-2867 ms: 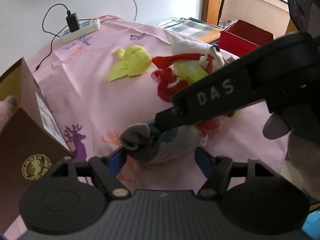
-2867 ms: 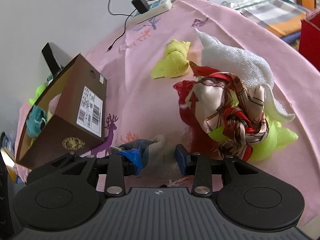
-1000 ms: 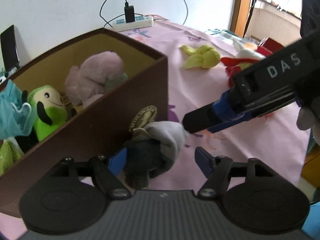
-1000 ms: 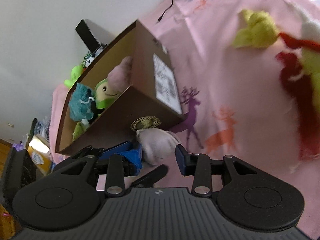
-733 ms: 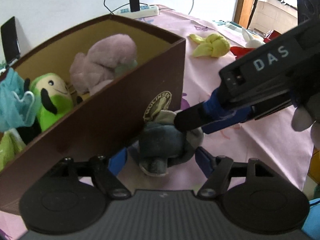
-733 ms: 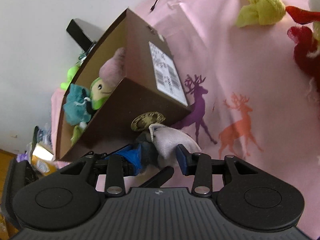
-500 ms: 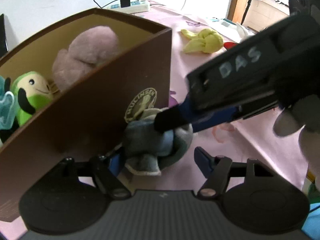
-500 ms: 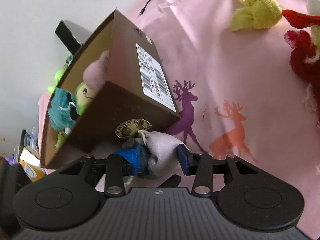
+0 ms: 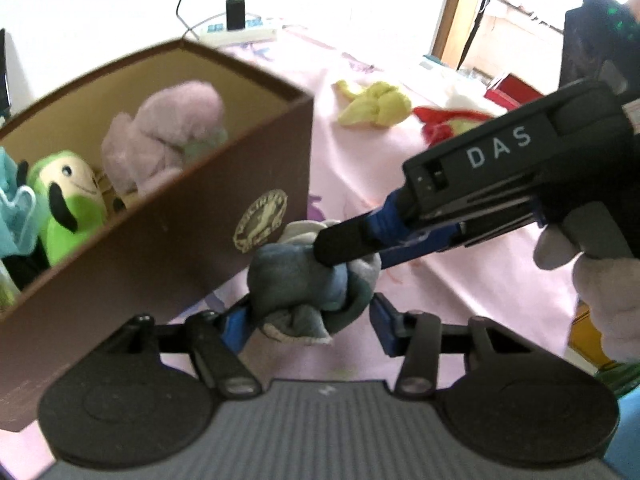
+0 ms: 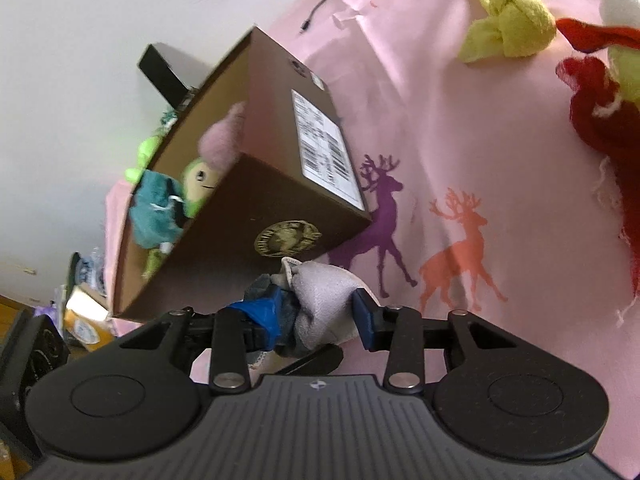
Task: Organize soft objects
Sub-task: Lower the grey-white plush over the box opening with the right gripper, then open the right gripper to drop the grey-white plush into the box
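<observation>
Right tool [image 10: 316, 316]: pinches a knotted grey cloth [image 10: 326, 298]; both blue pads press on the bundle, and its jaws are closing a little more on it.
Left tool [image 9: 308, 320]: jaws closing around the same cloth [image 9: 304, 288]; the near pad touches the bundle, the far pad is just clear of it, so no firm grip shows.
Cloth: a grey and blue knot held in the air between the two tools, just beside the front wall of the box, level with its round gold emblem and below its rim.
Box [image 9: 168, 216]: a brown carton at the near left part of the table, open on top; inside sit a pink plush [image 9: 168, 128], a green plush [image 9: 66, 196] and something teal.
Table [image 10: 460, 128]: covered in pink fabric printed with deer; a yellow knotted cloth [image 10: 508, 24] and a red and white heap [image 10: 600, 112] lie well apart from the box, toward the far right.
Hand [image 9: 592, 272]: in a pale glove, gripping the right tool's handle.
Step in hand: carrying the grey cloth to the box, probably passing it from one tool to the other.
Next move: one tool needs a sure hold while the other lets go; then lift the cloth above the box rim, move it over the opening and release.
Left to do: the yellow cloth and the heap wait on the table.
</observation>
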Demonstrator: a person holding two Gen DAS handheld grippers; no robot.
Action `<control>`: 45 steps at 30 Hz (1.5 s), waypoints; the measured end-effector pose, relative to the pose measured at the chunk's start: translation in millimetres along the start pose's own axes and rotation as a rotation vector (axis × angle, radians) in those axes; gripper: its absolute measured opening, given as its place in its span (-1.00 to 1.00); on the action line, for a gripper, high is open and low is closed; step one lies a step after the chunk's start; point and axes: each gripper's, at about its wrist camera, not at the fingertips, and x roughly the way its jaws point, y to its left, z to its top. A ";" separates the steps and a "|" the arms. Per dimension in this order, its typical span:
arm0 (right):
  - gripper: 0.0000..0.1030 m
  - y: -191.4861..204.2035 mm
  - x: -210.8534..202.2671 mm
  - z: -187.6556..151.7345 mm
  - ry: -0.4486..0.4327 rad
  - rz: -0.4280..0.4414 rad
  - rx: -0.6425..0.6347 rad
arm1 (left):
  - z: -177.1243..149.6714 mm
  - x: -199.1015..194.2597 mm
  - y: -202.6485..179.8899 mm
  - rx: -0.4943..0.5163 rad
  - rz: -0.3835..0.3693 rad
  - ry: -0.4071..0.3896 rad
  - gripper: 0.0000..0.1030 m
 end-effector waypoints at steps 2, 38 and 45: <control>-0.57 4.9 -7.7 2.1 -0.008 0.027 -0.013 | 1.7 -14.3 2.5 0.003 -0.003 -0.027 -0.03; -0.52 98.4 40.7 107.8 -0.353 -0.023 -0.428 | 123.0 27.2 73.8 0.018 0.246 -0.145 0.23; -0.52 84.9 38.0 112.0 -0.352 -0.012 -0.320 | 121.9 30.8 83.3 -0.028 0.264 -0.115 0.39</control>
